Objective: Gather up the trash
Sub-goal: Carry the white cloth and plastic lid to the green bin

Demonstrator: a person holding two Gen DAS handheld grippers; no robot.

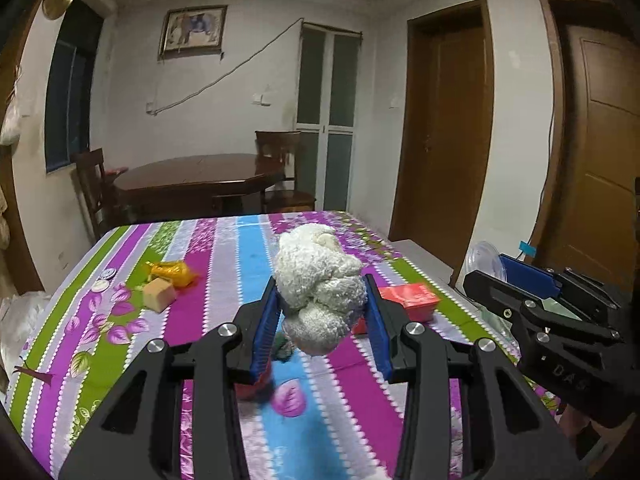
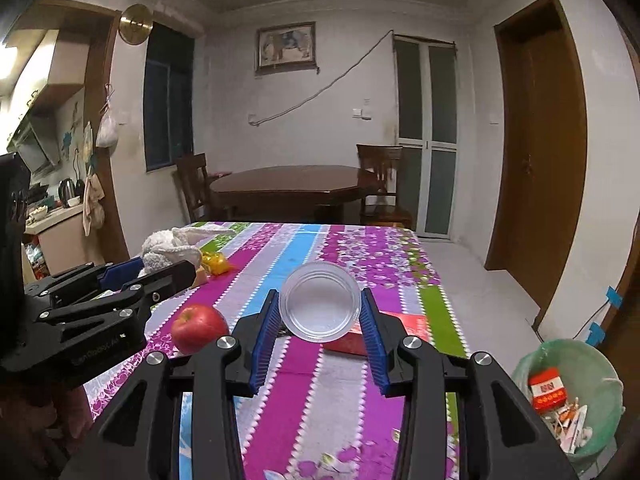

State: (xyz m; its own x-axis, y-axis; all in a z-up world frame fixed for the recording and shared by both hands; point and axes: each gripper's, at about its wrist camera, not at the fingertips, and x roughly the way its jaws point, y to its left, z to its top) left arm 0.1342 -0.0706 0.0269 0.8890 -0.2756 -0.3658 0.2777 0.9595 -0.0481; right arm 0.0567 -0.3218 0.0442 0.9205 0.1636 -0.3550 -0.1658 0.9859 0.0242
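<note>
Beside the desk (image 2: 280, 380), the green bin (image 2: 600, 368) is half cut off, holding packets. The left gripper (image 1: 322, 312) pinches a white cloth (image 1: 320, 280); the right gripper (image 2: 320, 320) pinches a clear cup (image 2: 320, 300).

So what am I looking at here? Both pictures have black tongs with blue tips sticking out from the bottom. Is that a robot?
No robot: a person holds a hand-operated two-finger gripper in each hand, each with a wide-angle camera looking along its fingers.

One picture is from the left gripper, closed on a fluffy white cloth bundle. The other is from the right gripper, closed on a clear plastic cup. Each view also catches the other gripper at its edge.

Below is a table with a striped floral tablecloth. On it lie a red apple, a flat red box, a crumpled yellow wrapper and a tan block. On the floor to the right stands a green-lined bin already holding trash.
</note>
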